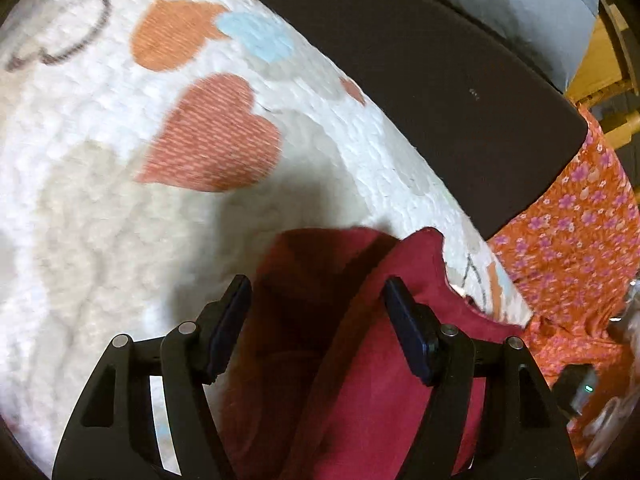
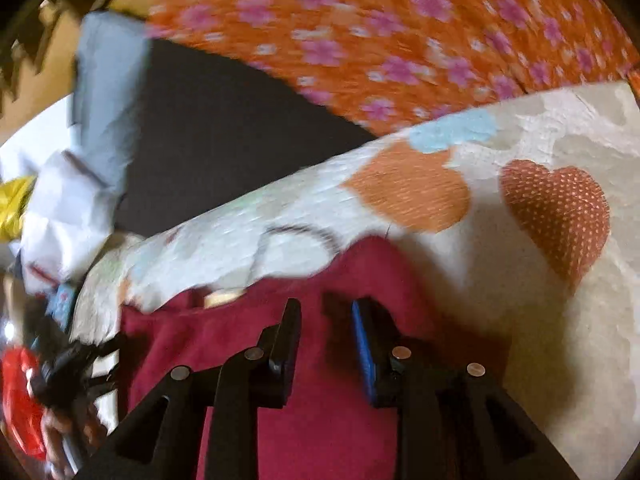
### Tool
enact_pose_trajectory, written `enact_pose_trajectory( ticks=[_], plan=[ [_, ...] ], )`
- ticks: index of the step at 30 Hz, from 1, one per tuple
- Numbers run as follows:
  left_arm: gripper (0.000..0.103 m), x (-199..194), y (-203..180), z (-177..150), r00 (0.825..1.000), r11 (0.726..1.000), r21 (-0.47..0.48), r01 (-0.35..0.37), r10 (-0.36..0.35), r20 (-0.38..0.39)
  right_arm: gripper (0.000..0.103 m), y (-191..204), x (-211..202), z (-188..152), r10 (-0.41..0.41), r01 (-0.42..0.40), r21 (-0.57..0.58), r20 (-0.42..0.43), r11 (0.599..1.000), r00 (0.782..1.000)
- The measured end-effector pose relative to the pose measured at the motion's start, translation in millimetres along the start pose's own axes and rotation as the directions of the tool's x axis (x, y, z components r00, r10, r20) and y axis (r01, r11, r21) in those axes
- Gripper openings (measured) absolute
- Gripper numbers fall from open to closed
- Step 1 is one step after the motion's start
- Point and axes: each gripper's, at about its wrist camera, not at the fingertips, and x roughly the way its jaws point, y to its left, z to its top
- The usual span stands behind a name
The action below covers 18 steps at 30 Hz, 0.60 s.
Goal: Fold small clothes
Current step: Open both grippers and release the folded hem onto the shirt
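Observation:
A dark red garment (image 1: 360,360) lies on a white quilt with heart prints (image 1: 120,160). My left gripper (image 1: 318,284) stands wide open over it. A raised fold of the red cloth runs between its fingers, and the pads do not press on it. In the right wrist view the same red garment (image 2: 320,420) fills the bottom, with a small tan label (image 2: 222,298) at its far edge. My right gripper (image 2: 326,306) hovers over the cloth with a narrow gap between its pads and nothing pinched there.
A dark brown flat panel (image 1: 400,80) borders the quilt (image 2: 520,320) on its far side. Orange floral fabric (image 1: 580,220) lies to the right, and grey-blue cloth (image 1: 520,0) lies behind. A red object (image 2: 20,400) and a black device (image 2: 68,364) sit at the left edge of the right wrist view.

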Motion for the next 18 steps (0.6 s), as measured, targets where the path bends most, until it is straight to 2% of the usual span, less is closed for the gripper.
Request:
enact_pose_trajectory(
  ticks=[2, 4, 5, 6, 8, 10, 13, 15, 18],
  plan=[
    [0.069, -18.7, 0.6, -10.0, 1.0, 0.999, 0.051, -0.007, 0.007, 0.004, 0.025, 28.1, 0.2, -10.3, 0.077, -0.079, -0.053, -0.042, 0.995, 0.996],
    [0.069, -34.7, 0.3, -24.6, 1.0, 0.994, 0.108, -0.013, 0.015, -0.016, 0.025, 58.2, 3.3, -26.3, 0.158, -0.168, -0.099, -0.104, 0.981, 0.982],
    [0.069, -41.0, -0.1, -30.9, 1.0, 0.991, 0.131, -0.017, 0.02, -0.024, 0.025, 71.5, 4.4, -36.1, 0.201, -0.218, -0.117, -0.144, 0.969, 0.969],
    [0.069, -48.7, 0.3, -39.1, 0.999, 0.988, 0.152, -0.011, 0.016, -0.032, 0.025, 89.7, 4.3, -52.8, 0.254, -0.284, -0.144, -0.196, 0.948, 0.947],
    [0.069, -61.7, 6.1, -56.2, 0.998, 0.984, 0.176, 0.03, -0.019, -0.065, 0.025, 113.6, 1.8, -80.7, 0.285, -0.341, -0.203, -0.261, 0.918, 0.922],
    [0.069, -68.6, 12.8, -72.7, 0.994, 0.98, 0.188, 0.058, -0.039, -0.101, 0.025, 127.8, -1.1, -101.5, 0.261, -0.337, -0.266, -0.284, 0.903, 0.923],
    [0.069, -70.3, 20.6, -102.1, 0.991, 0.969, 0.245, 0.032, 0.001, -0.134, 0.025, 136.6, -8.0, -128.7, 0.197, -0.288, -0.352, -0.273, 0.89, 0.942],
    [0.069, -61.4, 23.1, -120.8, 0.985, 0.958, 0.286, 0.019, 0.031, -0.167, 0.026, 126.0, -6.5, -136.8, 0.153, -0.242, -0.346, -0.264, 0.907, 0.952],
    [0.069, -43.8, 23.0, -135.9, 0.978, 0.942, 0.335, 0.021, 0.051, -0.203, 0.026, 106.1, 1.8, -140.9, 0.117, -0.197, -0.279, -0.278, 0.94, 0.953]
  ],
)
